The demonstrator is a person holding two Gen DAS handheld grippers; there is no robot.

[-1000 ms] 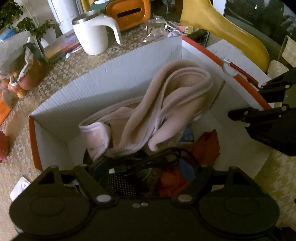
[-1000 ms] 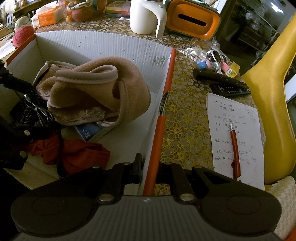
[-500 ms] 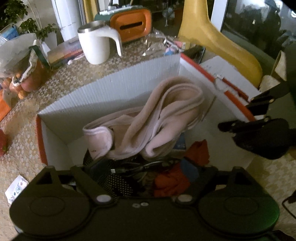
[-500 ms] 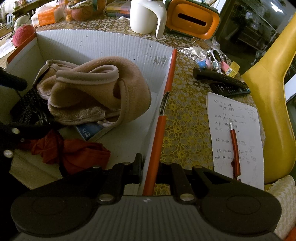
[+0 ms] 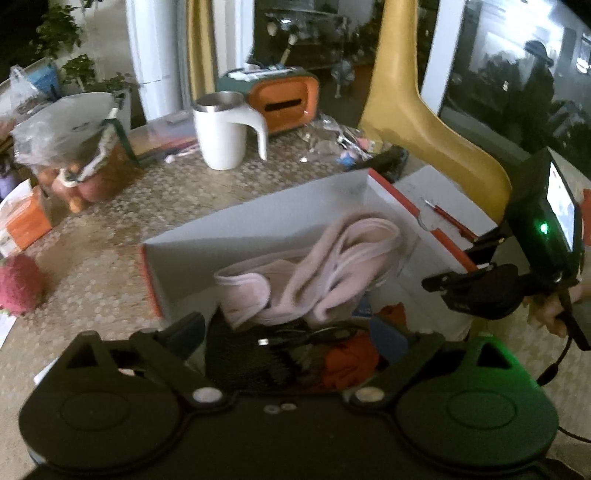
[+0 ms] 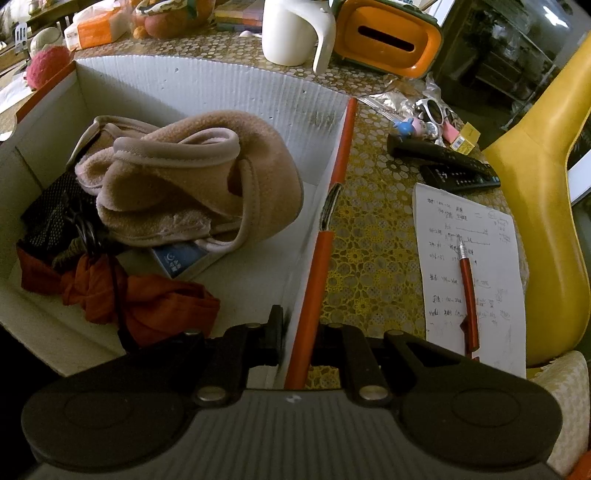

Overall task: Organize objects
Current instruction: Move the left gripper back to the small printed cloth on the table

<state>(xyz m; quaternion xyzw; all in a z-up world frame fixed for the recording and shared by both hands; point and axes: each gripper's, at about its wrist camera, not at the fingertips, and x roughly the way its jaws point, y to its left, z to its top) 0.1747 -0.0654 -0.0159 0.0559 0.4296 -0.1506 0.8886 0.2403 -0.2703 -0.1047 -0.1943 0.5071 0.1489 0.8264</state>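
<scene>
Box [image 6: 236, 85] on desk [image 6: 373, 236], white inside, orange edge. In box: black mesh bag [image 6: 51, 218] left, pink cloth [image 6: 192, 177] in middle, red cloth [image 6: 147, 302] in front. Left claw [image 5: 306, 328] above box, opening wide, holding nothing. Right claw [image 6: 297, 339] pinching box wall. Paper [image 6: 476, 266] and pen [image 6: 467, 291] right of box.

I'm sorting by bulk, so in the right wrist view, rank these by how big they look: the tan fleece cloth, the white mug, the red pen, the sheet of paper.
1. Tan fleece cloth
2. Sheet of paper
3. White mug, partly cut off and farther away, so its rank against the paper is unsure
4. Red pen
</scene>
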